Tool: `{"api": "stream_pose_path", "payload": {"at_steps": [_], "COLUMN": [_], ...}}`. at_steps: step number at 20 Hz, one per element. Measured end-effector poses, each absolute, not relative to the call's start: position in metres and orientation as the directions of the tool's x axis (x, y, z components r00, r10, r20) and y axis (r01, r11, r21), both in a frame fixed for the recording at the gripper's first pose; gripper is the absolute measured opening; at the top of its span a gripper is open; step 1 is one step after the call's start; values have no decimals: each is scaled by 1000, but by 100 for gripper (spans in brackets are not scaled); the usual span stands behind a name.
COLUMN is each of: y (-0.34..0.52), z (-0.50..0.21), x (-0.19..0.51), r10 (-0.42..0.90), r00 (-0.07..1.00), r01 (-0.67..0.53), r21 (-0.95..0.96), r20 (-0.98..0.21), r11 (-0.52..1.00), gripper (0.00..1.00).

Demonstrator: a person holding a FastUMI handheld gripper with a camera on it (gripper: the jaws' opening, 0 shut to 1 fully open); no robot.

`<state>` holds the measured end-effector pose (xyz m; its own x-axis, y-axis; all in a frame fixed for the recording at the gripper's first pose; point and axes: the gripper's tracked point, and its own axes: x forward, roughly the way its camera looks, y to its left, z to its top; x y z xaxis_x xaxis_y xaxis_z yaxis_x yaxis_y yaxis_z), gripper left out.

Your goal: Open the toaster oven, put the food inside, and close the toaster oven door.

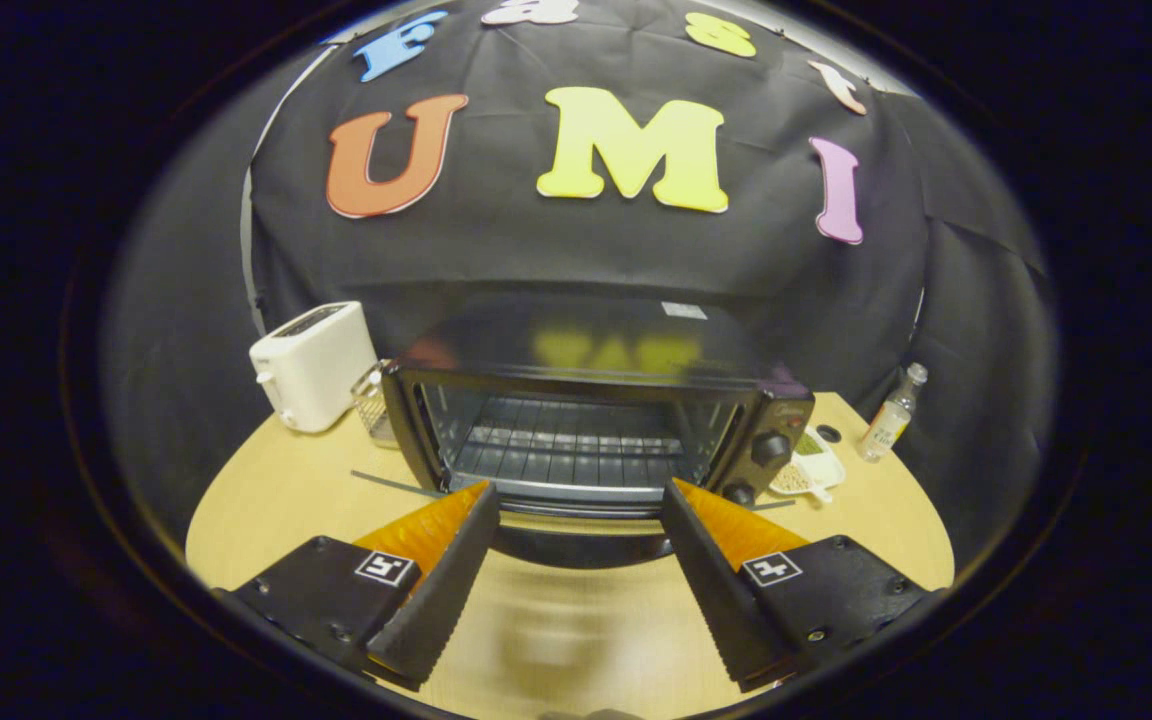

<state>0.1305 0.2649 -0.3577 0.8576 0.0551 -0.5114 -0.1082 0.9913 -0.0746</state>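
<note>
The black toaster oven [586,350] stands on the wooden table [276,490], just ahead of my fingers. Its door [576,545] is swung down, and the dark edge of it lies between my fingertips. The cavity is lit and a bare wire rack [566,445] shows inside. Two black knobs [771,448] sit on the oven's right panel. My gripper [577,490] is open, its fingers spread about as wide as the oven's mouth, with nothing held between them. A small white dish of food [811,465] rests on the table right of the oven.
A white pop-up toaster [311,365] stands left of the oven, with a clear container [371,405] between them. A small bottle [891,415] stands at the far right near the table's edge. A thin dark strip [391,485] lies on the table by the left finger.
</note>
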Motion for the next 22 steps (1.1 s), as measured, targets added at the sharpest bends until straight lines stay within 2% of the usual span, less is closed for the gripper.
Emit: {"api": "stream_pose_path", "payload": {"at_steps": [7,17,22], "y": [256,254,254], "z": [-424,-482,-486], "x": [71,57,56], "r10": [74,80,58], "r00": [731,631,636], "r01": [-139,-135,-167], "r21": [-41,-7,-64], "r20": [-678,-772,-770], "r11": [989,991,984], "gripper": [100,100,100]}}
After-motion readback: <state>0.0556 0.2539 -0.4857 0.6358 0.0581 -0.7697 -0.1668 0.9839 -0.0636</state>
